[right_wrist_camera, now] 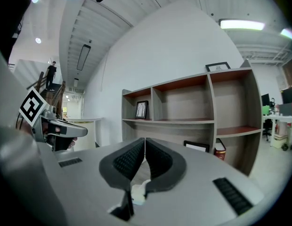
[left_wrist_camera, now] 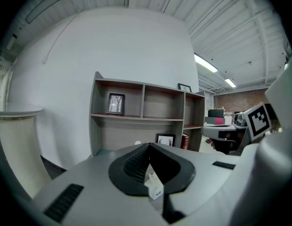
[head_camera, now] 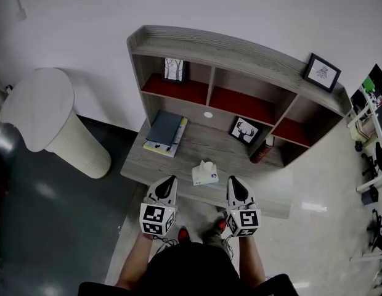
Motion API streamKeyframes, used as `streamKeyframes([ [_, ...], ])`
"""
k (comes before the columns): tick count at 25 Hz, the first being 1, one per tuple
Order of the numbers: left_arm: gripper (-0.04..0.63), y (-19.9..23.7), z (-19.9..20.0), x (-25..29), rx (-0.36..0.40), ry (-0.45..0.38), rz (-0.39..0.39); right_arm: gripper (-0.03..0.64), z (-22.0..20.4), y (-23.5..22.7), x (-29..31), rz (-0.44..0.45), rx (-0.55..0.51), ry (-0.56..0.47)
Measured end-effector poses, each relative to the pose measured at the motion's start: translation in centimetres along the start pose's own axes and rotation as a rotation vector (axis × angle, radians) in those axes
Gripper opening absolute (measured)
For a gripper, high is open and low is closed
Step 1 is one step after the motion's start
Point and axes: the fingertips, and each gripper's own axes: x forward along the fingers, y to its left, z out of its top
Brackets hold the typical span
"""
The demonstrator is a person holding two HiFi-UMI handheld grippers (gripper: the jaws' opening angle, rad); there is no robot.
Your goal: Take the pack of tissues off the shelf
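Note:
The white pack of tissues (head_camera: pixel 205 173) stands on the grey wooden shelf unit's lower board (head_camera: pixel 228 150), near its front edge, with a tissue sticking up from its top. My left gripper (head_camera: pixel 173 179) hovers just left of the pack and my right gripper (head_camera: pixel 231 180) just right of it; both are apart from the pack and point at the shelf. In the left gripper view, the left gripper (left_wrist_camera: pixel 148 145) has its jaws together, and the pack (left_wrist_camera: pixel 153 186) shows low through the gap behind the pads. In the right gripper view, the right gripper (right_wrist_camera: pixel 144 139) is shut on nothing, with the pack (right_wrist_camera: pixel 136 192) below.
A stack of books (head_camera: pixel 165 131) lies at the board's left. A framed deer picture (head_camera: pixel 245 130) and a red book (head_camera: pixel 263 150) stand at the back right. Another frame (head_camera: pixel 174 70) sits in the upper left compartment. A white round pedestal (head_camera: pixel 46 113) stands left of the shelf.

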Motion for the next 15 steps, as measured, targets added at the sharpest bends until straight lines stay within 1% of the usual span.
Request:
streamKeyframes([
  [5,0.006,-0.1,0.5,-0.8,0.011,-0.012,-0.001,0.032,0.5,0.9,-1.7,0.02,-0.001,-0.016],
  [15,0.006,-0.2,0.4,-1.8,0.022,-0.015,0.004,0.032,-0.6,1.3,-3.3,0.003,-0.002,-0.002],
])
